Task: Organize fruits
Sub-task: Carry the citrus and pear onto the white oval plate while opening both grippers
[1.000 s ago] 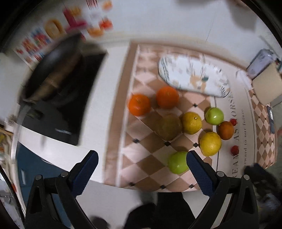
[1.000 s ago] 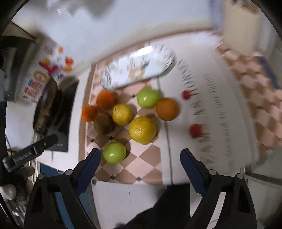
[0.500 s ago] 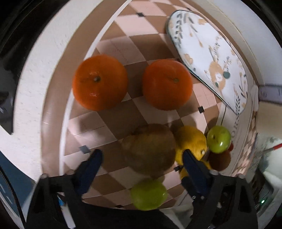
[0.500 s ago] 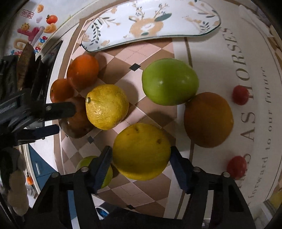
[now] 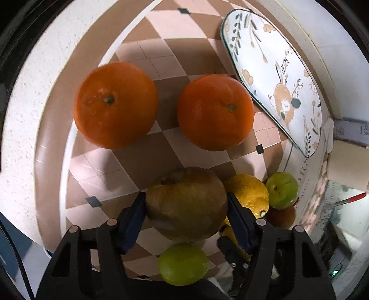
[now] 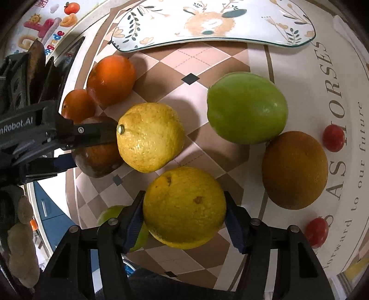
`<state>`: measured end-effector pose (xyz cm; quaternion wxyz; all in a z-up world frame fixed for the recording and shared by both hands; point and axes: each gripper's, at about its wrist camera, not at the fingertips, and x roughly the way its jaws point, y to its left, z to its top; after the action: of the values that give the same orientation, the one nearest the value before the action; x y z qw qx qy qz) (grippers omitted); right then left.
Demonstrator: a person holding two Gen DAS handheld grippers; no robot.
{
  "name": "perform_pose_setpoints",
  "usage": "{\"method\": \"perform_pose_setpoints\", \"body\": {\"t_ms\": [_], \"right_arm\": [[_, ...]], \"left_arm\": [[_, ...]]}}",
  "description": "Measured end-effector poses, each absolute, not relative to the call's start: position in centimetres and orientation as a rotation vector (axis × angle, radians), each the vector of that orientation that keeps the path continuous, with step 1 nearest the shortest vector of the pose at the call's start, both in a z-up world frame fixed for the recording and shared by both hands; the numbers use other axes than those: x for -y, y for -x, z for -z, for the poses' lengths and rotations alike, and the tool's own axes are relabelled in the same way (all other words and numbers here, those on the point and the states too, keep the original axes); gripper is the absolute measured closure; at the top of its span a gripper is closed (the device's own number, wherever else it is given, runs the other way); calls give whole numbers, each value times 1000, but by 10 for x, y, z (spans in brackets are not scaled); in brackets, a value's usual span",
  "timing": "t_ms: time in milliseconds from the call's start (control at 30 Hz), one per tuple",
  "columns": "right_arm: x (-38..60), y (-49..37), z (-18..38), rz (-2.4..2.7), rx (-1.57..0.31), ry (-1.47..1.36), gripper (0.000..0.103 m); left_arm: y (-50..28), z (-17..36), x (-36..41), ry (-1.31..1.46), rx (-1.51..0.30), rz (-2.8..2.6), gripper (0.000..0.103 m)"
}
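My left gripper (image 5: 186, 207) is shut on a brown pear-like fruit (image 5: 186, 203) that rests on the checkered mat (image 5: 150, 157). Two oranges (image 5: 115, 103) (image 5: 215, 112) lie beyond it, a lemon (image 5: 249, 196) and a green fruit (image 5: 282, 190) to its right, another green fruit (image 5: 183, 265) below. My right gripper (image 6: 184, 214) is shut on a large yellow citrus (image 6: 184, 207). In the right wrist view the left gripper (image 6: 87, 138) shows at left, clamped on the brown fruit (image 6: 96, 161), beside a lemon (image 6: 150, 137).
A patterned white plate (image 5: 276, 76) (image 6: 207, 20) lies at the mat's far side. A green apple (image 6: 246, 107), a dull orange (image 6: 295, 169) and two small red fruits (image 6: 333, 138) (image 6: 316, 232) lie to the right. A dark stove (image 6: 57, 64) stands at left.
Both grippers came down from high above the mat onto the fruits. The left jaws closed around the brown fruit and the right jaws around the large yellow citrus.
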<state>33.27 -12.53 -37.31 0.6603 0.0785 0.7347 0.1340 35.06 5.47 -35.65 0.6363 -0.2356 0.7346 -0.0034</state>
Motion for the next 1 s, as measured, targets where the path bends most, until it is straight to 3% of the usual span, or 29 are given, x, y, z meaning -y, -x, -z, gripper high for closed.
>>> {"method": "perform_pose_setpoints", "body": {"t_ms": [300,633,1000], "right_arm": [[139,-339,334,-319,-1594,-178,38],[195,-433,270,-271,-1439,-267,38],[197,-554,321,-219,-1511,-167,38]], "left_arm": [[-352,313,-18,207,-1572,51,39],[-442,227,6,206,-1419,182,39],[-566,313,19,274,-1615,157,38]]}}
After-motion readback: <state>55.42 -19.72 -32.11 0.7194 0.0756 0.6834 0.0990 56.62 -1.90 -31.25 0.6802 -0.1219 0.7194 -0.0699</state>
